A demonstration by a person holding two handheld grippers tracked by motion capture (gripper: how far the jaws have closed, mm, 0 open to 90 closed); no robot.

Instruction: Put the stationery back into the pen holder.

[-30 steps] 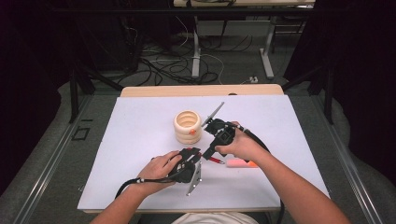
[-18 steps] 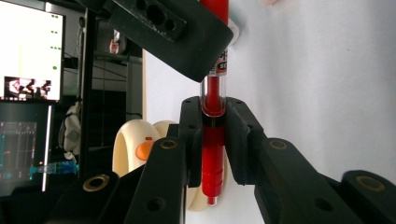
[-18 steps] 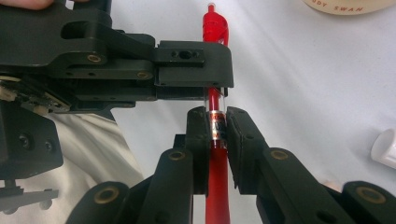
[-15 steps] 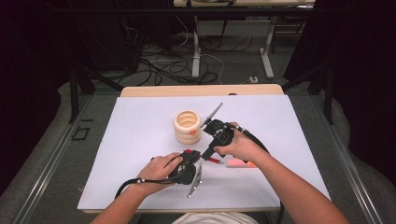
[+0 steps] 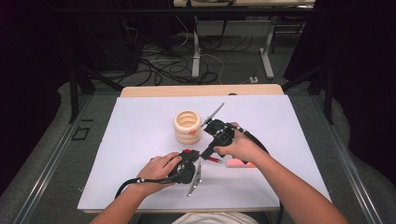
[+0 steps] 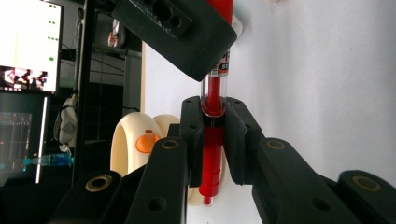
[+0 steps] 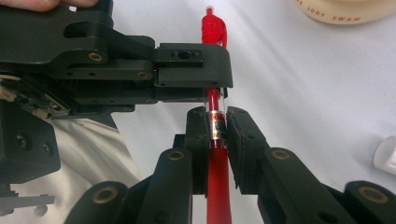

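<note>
- The red pen [image 5: 211, 158] sits near the middle of the high view, low over the white desk [image 5: 140, 135], bridging the two claws.
- The left claw [image 6: 214, 122] is pinching the pen: in the left gripper view its two black jaws press on the clear-and-red barrel at the centre of the frame. Its jaws have just been closing, with the pen between them.
- The right claw [image 7: 218, 128] is also pinching the pen, its jaws squeezed on the barrel around the printed label at the centre of the right gripper view.
- In the right gripper view the pen's red end sticks out beyond the left claw toward the top of the frame.
- A cream ringed holder [image 5: 187, 126] stands on the desk just above and left of the claws in the high view, with an orange dot on its side.
- An orange-pink object [image 5: 239, 163] lies on the desk just right of the pen, partly under the right hand [image 5: 240, 147].
</note>
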